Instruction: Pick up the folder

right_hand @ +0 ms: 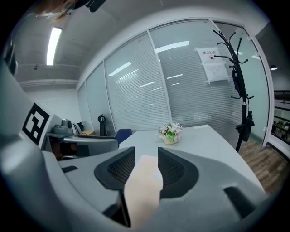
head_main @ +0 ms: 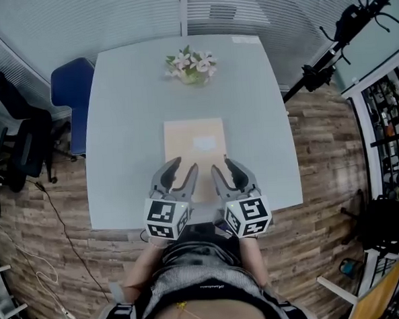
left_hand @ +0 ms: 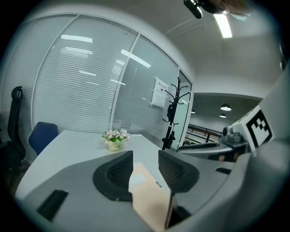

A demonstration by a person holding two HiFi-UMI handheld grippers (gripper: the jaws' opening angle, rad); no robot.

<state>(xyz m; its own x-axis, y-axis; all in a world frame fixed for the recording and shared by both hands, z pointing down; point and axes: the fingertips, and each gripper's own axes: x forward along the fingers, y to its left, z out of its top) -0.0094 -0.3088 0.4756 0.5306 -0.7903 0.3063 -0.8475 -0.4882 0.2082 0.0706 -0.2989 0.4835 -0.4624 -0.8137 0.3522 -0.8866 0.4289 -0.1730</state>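
Observation:
A flat tan folder (head_main: 195,143) lies in the middle of the pale grey table (head_main: 127,126), with a white label on its top. Both grippers hover side by side over its near end. My left gripper (head_main: 179,177) covers the near left part and my right gripper (head_main: 228,172) the near right part. Each has its jaws apart, side by side across the table. In the left gripper view the folder (left_hand: 147,192) shows through the gap of the left gripper (left_hand: 145,161). The right gripper view shows the folder (right_hand: 142,183) the same way, between the spread jaws of the right gripper (right_hand: 146,158). Neither pair presses on it.
A small pot of flowers (head_main: 192,64) stands at the table's far middle. A blue chair (head_main: 71,96) and a black office chair (head_main: 19,136) are at the left. A black stand (head_main: 328,53) leans at the right. Glass walls with blinds close off the far side.

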